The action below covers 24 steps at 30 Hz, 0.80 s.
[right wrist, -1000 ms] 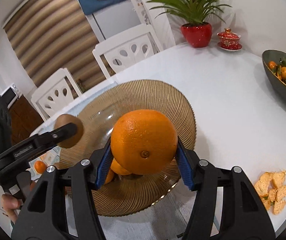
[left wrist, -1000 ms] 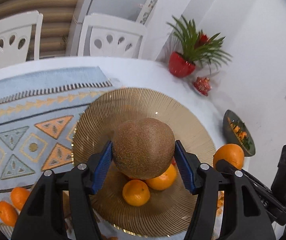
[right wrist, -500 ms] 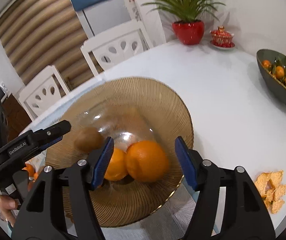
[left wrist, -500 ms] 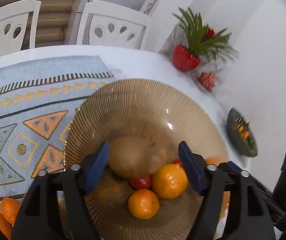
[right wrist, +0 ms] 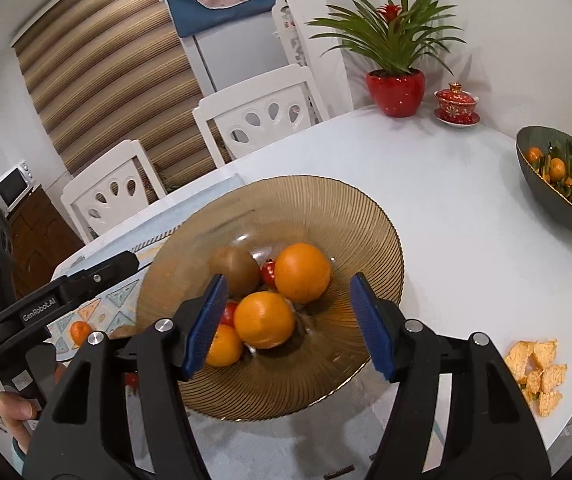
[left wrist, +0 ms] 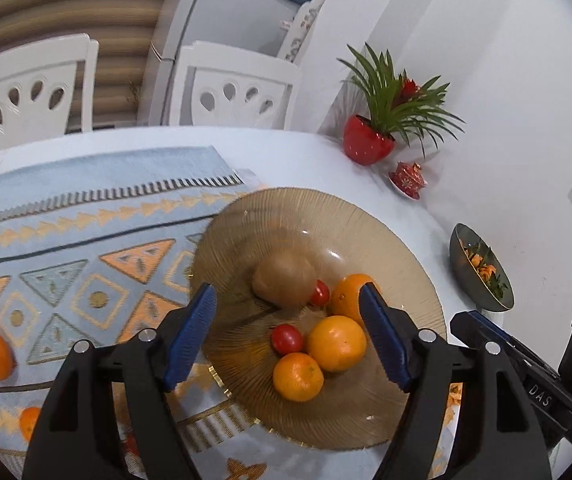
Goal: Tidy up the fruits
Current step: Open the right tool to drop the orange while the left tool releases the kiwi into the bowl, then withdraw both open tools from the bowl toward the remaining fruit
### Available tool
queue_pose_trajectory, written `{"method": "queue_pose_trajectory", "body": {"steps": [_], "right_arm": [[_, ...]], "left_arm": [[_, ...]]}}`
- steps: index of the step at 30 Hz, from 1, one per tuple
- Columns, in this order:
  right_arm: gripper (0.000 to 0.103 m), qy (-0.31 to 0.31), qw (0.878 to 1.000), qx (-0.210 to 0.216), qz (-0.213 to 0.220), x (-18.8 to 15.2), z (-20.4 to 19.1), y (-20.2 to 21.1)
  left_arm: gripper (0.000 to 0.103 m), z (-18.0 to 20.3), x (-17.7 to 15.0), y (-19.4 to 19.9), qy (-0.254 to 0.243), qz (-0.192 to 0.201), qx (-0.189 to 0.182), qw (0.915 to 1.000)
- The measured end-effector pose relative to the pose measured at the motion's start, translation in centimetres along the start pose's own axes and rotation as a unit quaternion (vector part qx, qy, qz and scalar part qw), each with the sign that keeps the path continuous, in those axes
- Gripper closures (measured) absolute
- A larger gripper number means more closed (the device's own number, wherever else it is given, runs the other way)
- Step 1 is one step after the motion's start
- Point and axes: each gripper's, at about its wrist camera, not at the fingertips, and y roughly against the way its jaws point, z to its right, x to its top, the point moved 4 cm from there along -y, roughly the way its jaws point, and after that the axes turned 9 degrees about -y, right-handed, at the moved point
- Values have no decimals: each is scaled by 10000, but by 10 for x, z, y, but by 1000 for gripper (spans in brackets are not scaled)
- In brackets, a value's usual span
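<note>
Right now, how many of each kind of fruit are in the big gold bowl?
In the gold bowl:
Oranges: 3
Kiwi: 1
Small red tomatoes: 2
Total: 6

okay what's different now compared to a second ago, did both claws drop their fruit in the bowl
Yes. The left claw let go of the kiwi and the right claw let go of the big orange; both fruits now lie in the amber glass bowl. Both claws are open, empty and drawn back above it. The oranges on the patterned mat and the peel scraps stayed put.
</note>
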Motion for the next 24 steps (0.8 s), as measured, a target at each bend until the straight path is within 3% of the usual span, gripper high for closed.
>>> {"method": "queue_pose_trajectory", "body": {"steps": [7,11,14,19,24], "right_arm": [[38,174,9997,150,87,-6,-17,24],[38,323,9989,331,59,-18,-33,33],[38,443,9979,478,-57,-33,-47,31],[38,705,9944,709,-336,-60,-79,20],[38,1103,9884,930,-480,-90,-119,17]], "left_arm": [[30,2,-1,41,-109,280,85,9995],[30,3,-3,76,-336,516,377,9974],[21,-3,-10,106,-419,703,661,9945],[21,-27,-30,151,-494,935,1553,9822],[11,-59,-53,182,-219,970,1893,9769]]}}
